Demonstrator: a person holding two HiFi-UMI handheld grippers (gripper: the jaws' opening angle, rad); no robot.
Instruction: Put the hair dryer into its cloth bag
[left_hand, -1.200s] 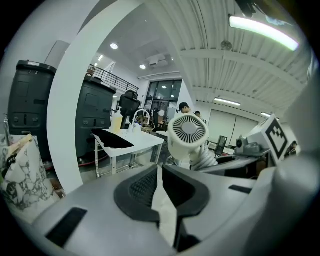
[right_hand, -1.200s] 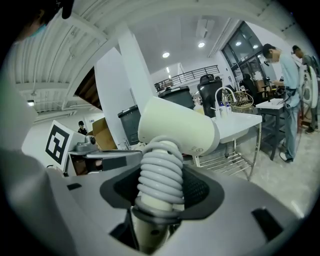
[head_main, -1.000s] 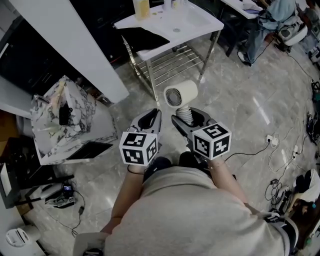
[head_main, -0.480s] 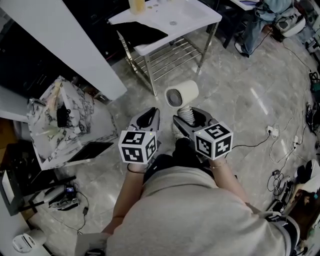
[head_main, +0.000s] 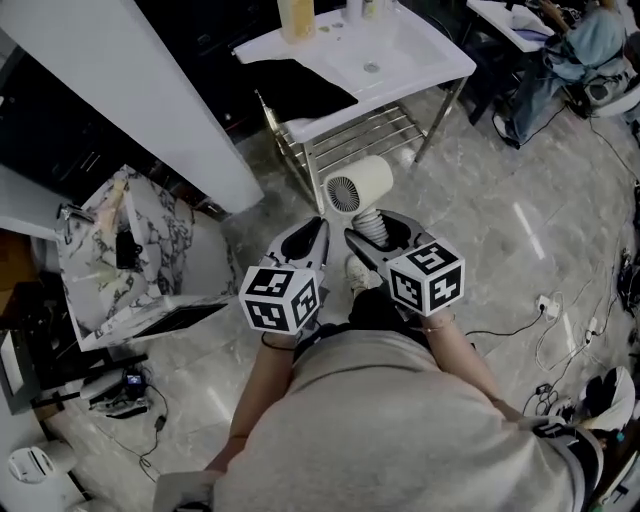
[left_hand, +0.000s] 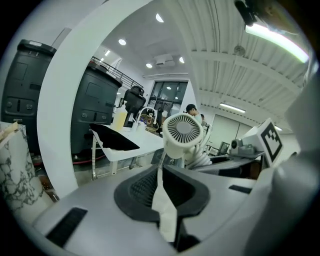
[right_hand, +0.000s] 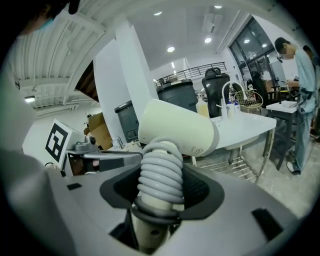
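While both grippers hang out in front of the person above the grey marble floor (head_main: 480, 230), the right gripper (head_main: 381, 234) has its fingers clamped on the handle of the hair dryer (head_main: 358, 185), with the coiled grey cord (right_hand: 160, 172) wound round that handle right where the pads press in. The dryer's cream barrel sits just past those fingertips, lying crosswise, its round grille facing back toward the person and toward the left gripper (head_main: 311, 232). Over there the jaws are drawn nearly together, pinching a thin white strip (left_hand: 164, 205) that runs up between the pads; what that strip belongs to I cannot tell. The two pairs of fingers sit side by side, near each other but apart. Well ahead of the left fingertips, the black cloth bag (head_main: 300, 88) lies flat on the near corner of the white sink table (head_main: 425, 48), clear of both grippers, and a yellow bottle (head_main: 296, 15) stands farther back on the same table. Off to the left of the left fingers, well apart, a marble-patterned bag (head_main: 110, 250) sits on the floor.
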